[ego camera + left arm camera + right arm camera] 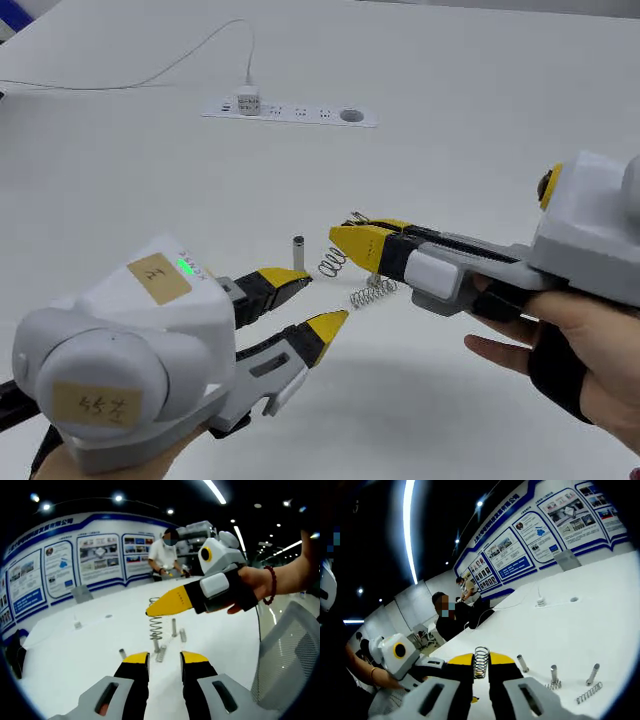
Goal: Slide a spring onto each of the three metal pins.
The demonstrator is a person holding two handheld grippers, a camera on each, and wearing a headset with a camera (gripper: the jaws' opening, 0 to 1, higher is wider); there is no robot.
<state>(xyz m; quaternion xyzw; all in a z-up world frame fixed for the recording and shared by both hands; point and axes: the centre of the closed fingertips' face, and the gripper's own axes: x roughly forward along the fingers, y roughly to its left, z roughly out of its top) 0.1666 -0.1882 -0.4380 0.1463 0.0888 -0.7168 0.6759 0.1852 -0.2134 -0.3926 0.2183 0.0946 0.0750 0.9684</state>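
My right gripper (337, 240) (481, 661) comes in from the right, shut on a spring (333, 262) (480, 662) (156, 622) that hangs below its yellow tips. Three short metal pins stand on the white table: one (522, 663), a middle one (553, 673) with a spring (551, 685) at its base, and a third (593, 674). Another spring (589, 692) (373, 292) lies loose beside them. One pin (298, 247) stands just left of the held spring. My left gripper (322, 298) (165, 657) is open and holds nothing, just short of the pins.
A white power strip (290, 110) with a plug and cable lies at the far side of the table (480, 170). A person (165, 555) stands at a far bench. A mesh chair back (285, 655) is on the right.
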